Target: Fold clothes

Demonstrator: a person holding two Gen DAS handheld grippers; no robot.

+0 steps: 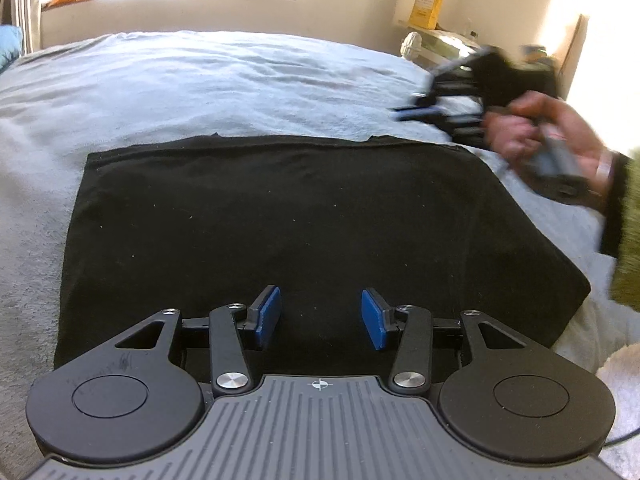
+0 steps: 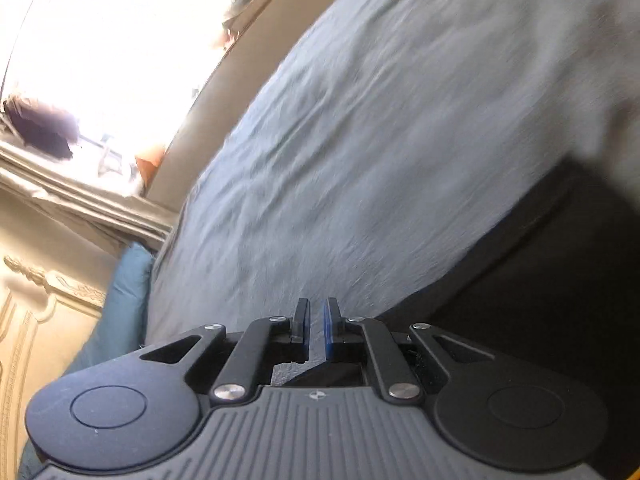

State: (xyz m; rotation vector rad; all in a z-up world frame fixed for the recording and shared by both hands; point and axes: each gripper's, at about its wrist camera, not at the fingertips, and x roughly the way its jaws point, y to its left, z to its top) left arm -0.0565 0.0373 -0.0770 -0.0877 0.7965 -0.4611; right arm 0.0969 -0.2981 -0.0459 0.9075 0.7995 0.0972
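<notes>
The black garment [image 1: 288,224] lies flat on the bed [image 1: 200,80], folded into a broad rectangle, its far edge running straight across the pale blue-grey cover. A few specks of lint dot the cloth. The left tongs [image 1: 321,318] hover over the near part of it, blue pads [image 1: 267,312] spread well apart, nothing between them, dark fabric showing in the gap.

Over on the right, the right tongs [image 1: 416,108] are up off the bed beyond the garment's far right corner, blurred, gripped in the person's right hand [image 1: 540,136] with a green fuzzy sleeve [image 1: 628,232] at the wrist. From their own camera the right tongs [image 2: 317,330] are nearly pressed together, only a thin slit between the blue pads, and nothing pinched in it. That view is tilted: the bed [image 2: 360,120] sweeps diagonally across, the black garment [image 2: 540,280] at the lower right, just beside the tips.

Beyond the bed, a bright window [image 2: 100,40], a yellow box [image 1: 428,7] on a shelf by the wall, a blue pillow [image 2: 124,300] at the bed's edge.
</notes>
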